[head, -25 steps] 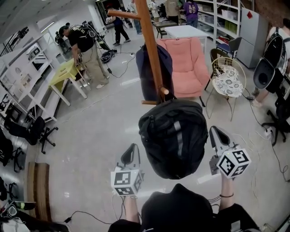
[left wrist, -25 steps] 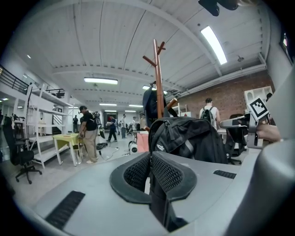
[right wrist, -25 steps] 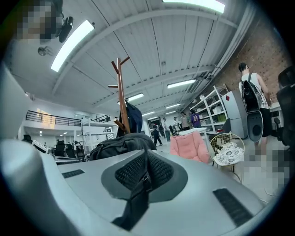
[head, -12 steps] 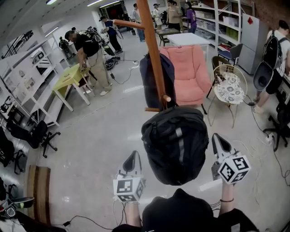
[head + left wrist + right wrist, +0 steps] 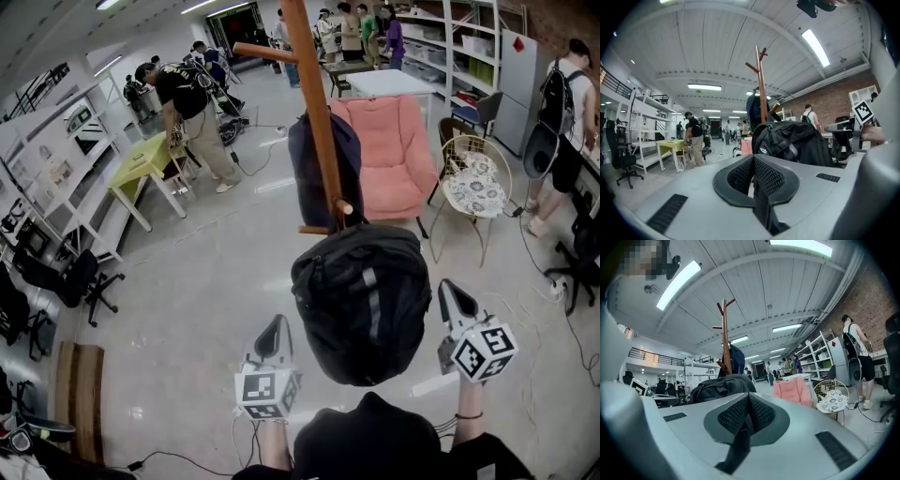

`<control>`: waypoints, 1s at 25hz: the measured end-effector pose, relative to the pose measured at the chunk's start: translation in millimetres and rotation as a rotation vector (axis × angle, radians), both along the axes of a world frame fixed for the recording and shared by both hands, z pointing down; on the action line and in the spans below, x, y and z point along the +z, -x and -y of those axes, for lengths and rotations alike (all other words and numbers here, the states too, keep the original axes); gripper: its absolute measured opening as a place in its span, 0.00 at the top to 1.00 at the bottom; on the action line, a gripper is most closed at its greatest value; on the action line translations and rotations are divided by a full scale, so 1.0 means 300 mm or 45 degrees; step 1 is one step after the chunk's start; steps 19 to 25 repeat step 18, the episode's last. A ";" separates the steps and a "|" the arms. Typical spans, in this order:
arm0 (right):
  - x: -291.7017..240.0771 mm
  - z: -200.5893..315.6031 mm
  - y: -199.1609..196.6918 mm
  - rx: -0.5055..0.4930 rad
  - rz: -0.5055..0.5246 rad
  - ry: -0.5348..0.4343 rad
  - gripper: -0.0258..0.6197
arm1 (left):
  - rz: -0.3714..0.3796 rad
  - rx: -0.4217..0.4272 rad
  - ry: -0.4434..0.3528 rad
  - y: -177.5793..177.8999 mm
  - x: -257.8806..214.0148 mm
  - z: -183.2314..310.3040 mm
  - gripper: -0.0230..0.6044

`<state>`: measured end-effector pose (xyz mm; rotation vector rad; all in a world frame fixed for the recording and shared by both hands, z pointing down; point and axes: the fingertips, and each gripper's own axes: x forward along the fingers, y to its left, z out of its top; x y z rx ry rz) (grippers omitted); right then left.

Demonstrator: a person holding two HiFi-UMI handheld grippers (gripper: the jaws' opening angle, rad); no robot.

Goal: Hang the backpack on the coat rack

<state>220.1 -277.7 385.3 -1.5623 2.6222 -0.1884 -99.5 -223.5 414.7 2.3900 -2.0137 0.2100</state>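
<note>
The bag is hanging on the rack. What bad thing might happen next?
The backpack seems to hang from a short peg, so it might slip off. It looks bulky, so the rack might lean or tip. The left gripper and right gripper are shut and off the backpack, so catching it would be slow.

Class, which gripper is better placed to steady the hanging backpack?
Probably left: the left gripper faces the backpack almost head-on, while the right gripper has it off to one side. Both are shut and empty.

Grey left tongs (image 5: 275, 330) and right tongs (image 5: 454, 300) bear black-and-white marker cubes (image 5: 266, 392).
</note>
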 end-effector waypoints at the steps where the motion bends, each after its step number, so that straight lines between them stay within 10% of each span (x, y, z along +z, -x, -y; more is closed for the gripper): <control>1: -0.001 0.003 0.000 0.001 0.000 -0.002 0.94 | 0.002 0.002 0.001 -0.001 0.001 0.002 0.94; 25: 0.019 0.045 0.010 -0.027 0.006 0.022 0.94 | -0.002 0.010 0.059 -0.014 0.035 0.035 0.94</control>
